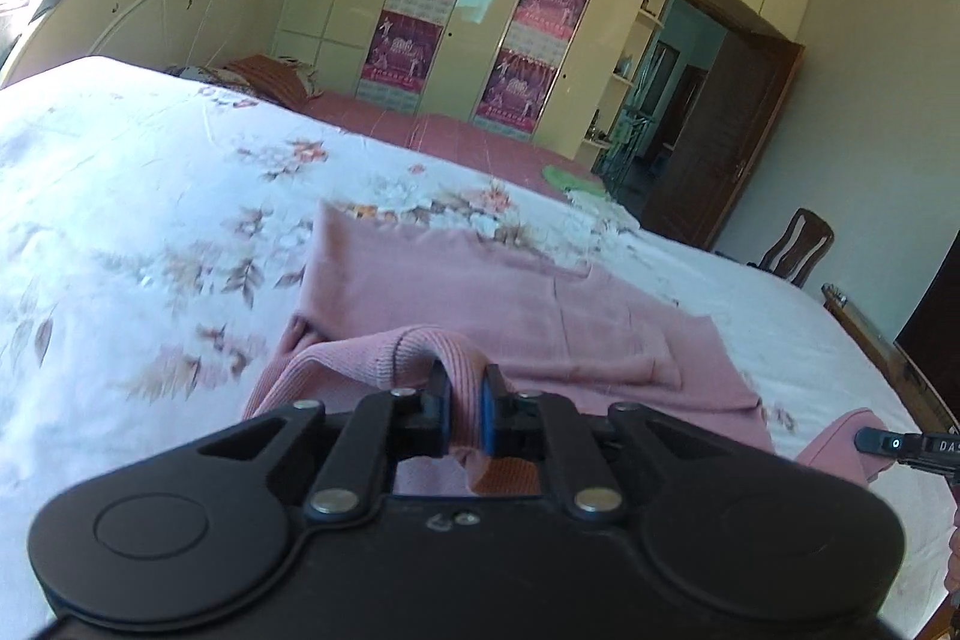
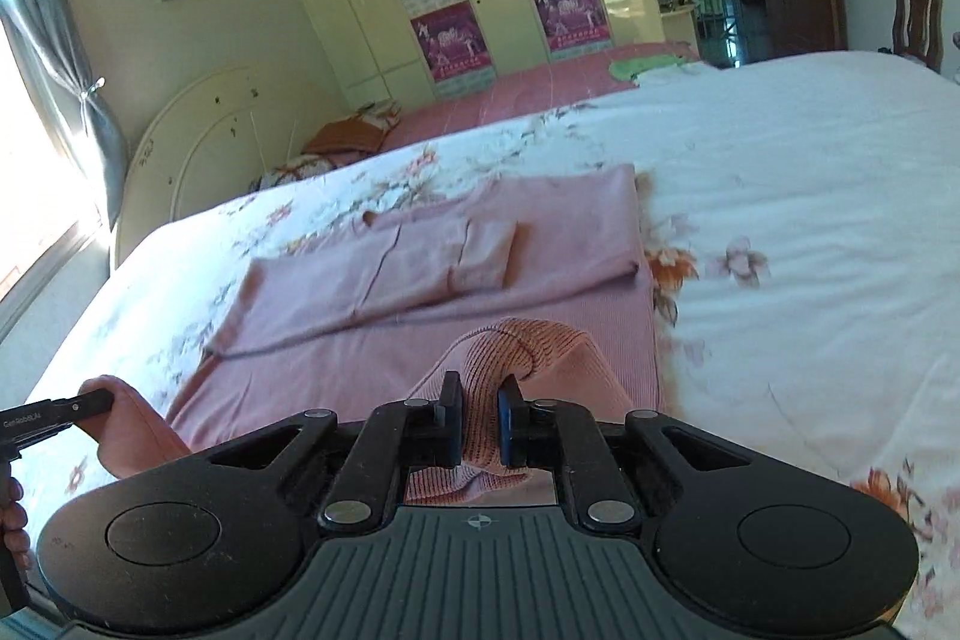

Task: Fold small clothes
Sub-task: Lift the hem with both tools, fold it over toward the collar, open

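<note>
A pink ribbed knit garment (image 1: 540,316) lies on the floral bedsheet (image 1: 150,196), its sleeves folded across its body (image 2: 456,256). My left gripper (image 1: 465,400) is shut on the garment's near hem, and a loop of ribbed cloth bulges up between its blue pads. My right gripper (image 2: 480,418) is shut on another part of the same near hem, lifted off the bed. The right gripper's tip (image 1: 882,442) shows at the right edge of the left wrist view, pinching pink cloth. In the right wrist view the left gripper's tip (image 2: 90,403) shows at the left.
A white curved headboard (image 2: 198,142) stands at the bed's end, with a cream wardrobe (image 1: 480,10) carrying purple posters behind. A pink floor mat with a green cloth (image 2: 642,67) lies beyond the bed. A wooden chair (image 2: 915,10) and a dark door (image 1: 720,142) are to the right.
</note>
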### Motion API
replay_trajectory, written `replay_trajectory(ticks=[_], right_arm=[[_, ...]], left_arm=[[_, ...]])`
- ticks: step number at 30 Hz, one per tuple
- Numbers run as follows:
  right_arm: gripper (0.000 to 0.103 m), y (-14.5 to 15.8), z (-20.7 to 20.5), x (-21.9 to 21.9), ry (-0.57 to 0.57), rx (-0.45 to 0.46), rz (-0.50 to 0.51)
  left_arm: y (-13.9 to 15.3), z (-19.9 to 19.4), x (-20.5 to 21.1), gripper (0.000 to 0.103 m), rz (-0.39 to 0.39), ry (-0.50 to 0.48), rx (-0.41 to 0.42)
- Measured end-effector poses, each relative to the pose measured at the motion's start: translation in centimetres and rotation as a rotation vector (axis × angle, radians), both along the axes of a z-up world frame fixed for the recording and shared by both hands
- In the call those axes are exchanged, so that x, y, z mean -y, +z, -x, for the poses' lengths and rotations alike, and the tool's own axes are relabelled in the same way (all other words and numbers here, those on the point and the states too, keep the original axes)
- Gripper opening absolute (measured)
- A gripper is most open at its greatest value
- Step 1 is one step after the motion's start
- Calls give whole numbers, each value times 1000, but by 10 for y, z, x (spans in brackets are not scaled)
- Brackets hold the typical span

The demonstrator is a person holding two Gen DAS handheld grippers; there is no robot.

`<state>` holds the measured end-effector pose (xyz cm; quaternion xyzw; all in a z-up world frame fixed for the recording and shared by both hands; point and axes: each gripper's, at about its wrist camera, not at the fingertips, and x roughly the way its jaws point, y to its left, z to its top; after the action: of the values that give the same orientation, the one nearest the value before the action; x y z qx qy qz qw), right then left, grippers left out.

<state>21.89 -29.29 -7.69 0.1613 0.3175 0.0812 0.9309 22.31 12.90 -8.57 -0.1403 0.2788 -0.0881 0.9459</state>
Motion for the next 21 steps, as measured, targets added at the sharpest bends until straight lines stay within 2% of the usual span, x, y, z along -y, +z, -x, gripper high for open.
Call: replay_trajectory(ticks=[5, 9, 13, 17, 21], right_arm=[[10, 10, -81, 3, -50, 44, -9], [10, 1, -149, 9, -97, 35, -16], [10, -23, -202, 18, -153, -6, -21], [10, -42, -235, 29, -190, -34, -39], [10, -62, -267, 36, -219, -98, -76]], left_arm=[[4, -87, 7, 8, 12, -12, 43], [-8, -152, 9, 8, 20, 3, 41], [-33, -204, 5, 8, 34, 30, 3], [-51, -237, -6, 8, 61, 60, -35], [-68, -268, -7, 10, 33, 63, -119]])
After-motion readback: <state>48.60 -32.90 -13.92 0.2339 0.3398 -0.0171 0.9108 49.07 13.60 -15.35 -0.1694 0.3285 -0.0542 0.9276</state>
